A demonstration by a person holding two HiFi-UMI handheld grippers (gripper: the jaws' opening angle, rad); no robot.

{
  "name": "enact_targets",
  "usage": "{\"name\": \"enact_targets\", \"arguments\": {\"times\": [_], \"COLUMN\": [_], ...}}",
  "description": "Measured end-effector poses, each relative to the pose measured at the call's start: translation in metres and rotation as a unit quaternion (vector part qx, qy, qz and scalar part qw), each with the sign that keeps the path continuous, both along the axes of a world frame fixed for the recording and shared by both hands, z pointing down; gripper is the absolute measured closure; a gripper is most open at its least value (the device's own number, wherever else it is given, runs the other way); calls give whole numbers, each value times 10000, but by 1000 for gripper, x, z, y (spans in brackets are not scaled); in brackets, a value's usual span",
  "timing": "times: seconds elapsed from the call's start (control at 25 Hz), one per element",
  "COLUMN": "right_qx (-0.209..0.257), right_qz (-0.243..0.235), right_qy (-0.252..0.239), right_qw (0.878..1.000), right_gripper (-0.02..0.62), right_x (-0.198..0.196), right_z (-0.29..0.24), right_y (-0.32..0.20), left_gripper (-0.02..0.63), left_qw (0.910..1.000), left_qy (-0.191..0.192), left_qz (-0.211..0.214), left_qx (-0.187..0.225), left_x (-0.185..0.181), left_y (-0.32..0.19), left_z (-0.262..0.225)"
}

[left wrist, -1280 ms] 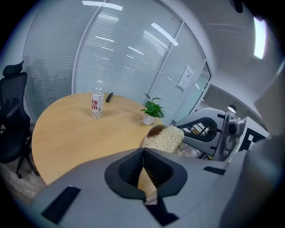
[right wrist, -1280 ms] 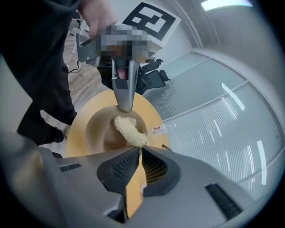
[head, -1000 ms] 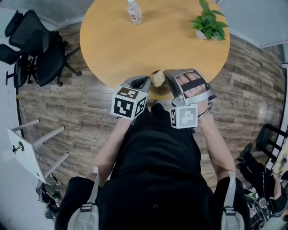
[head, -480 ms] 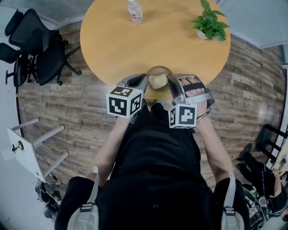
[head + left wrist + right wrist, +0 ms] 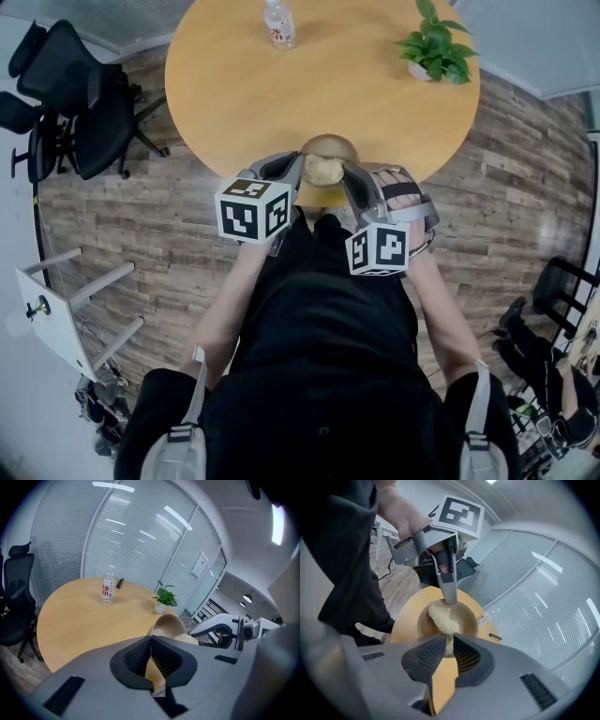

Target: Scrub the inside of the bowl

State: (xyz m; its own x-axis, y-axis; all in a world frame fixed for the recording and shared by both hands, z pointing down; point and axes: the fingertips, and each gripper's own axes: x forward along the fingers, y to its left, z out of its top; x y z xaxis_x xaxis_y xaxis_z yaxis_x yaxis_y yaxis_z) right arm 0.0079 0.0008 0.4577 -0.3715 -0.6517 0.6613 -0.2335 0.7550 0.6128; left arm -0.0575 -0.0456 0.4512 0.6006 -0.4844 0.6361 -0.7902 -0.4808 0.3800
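Your left hand-held gripper [image 5: 151, 644] has its jaws pressed together on the rim of the bowl [image 5: 466, 616], a thin edge pinch and nothing more. Your right hand-held gripper [image 5: 447, 641] is pinching one end of the pale scrubber [image 5: 443, 618], which lies against the inside wall of the bowl. The bowl sits close to the near edge of the round surface [image 5: 281, 94], right in front of you, and it looks tipped up, not flat on its base.

The weak point is that rim pinch. If you push the scrubber hard against the wall, the force turns the bowl about the pinch, and the rim can twist or slide out of the left jaws. With the bowl this near the edge, a slip probably sends it off the surface and onto the floor or into your lap.

The scrubber is held only by its tip, so a long stroke or a catch on the wall can pull it out of the right jaws or fold it over. Then bare jaw scrapes the bowl.

The two hand-held grippers work very near each other. A wide sweep toward the held side of the rim can knock the right one into the left and loosen its hold.

The bottle [image 5: 279, 23] and the plant [image 5: 433, 52] stand well apart at the far side and look safe.
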Motion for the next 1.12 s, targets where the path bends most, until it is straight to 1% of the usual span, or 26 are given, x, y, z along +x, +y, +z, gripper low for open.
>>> {"name": "enact_targets", "arguments": {"times": [0.04, 0.08, 0.12, 0.16, 0.2, 0.24, 0.28, 0.32, 0.44, 0.56, 0.68, 0.8, 0.88, 1.04, 1.12], "right_qx": [5, 2, 16, 76, 183, 304, 390, 409, 215, -25, -11, 90, -115, -1043, -1326], "right_qz": [-21, -60, -112, -168, -211, -235, -242, -235, -142, 143, 438, 518, 535, 504, 356], "right_qy": [-23, -29, -13, 22, 62, 74, 22, -99, -571, -868, -977, -938, -1072, -1652, -1665], "right_qw": [10000, 10000, 9999, 9998, 9996, 9992, 9989, 9988, 9980, 9961, 9943, 9942, 9927, 9794, 9764], "right_gripper": [558, 501, 430, 425, 426, 456, 523, 538, 552, 557, 558, 558, 558, 558, 558], "right_x": [-1, -3, -4, -6, -6, -7, -8, -10, -15, -9, 3, 9, 9, 0, -1], "right_z": [-1, 0, 0, 0, -2, -5, -9, -13, -20, -20, -26, -31, -26, -11, -8], "right_y": [0, 1, 2, 2, 2, 1, 0, 0, -2, -12, -26, -34, -36, -33, -29], "left_gripper": [594, 594, 594, 594, 592, 594, 592, 594, 594, 593, 594, 592, 592, 592, 592], "left_qw": [10000, 10000, 10000, 10000, 9999, 9999, 9999, 9999, 9999, 9999, 9999, 9998, 9995, 9998, 9999], "left_qy": [-7, -5, -1, -6, -21, -38, -47, -42, -14, -9, 0, 90, 178, 79, 29], "left_qz": [23, 43, 61, 82, 103, 120, 128, 127, 115, 101, 69, 66, 85, 131, 118], "left_qx": [1, -3, -6, -6, -4, -5, -15, -34, -88, -78, -84, -172, -235, -139, -118], "left_x": [1, 2, 3, 4, 6, 6, 7, 7, 8, 10, 8, 9, 13, 16, 13], "left_y": [1, 1, 2, 3, 3, 4, 5, 6, 9, 9, 7, 7, 8, 5, 3], "left_z": [0, 0, 0, 0, 0, 1, 2, 3, 6, 7, 6, 6, 6, 3, 3]}}
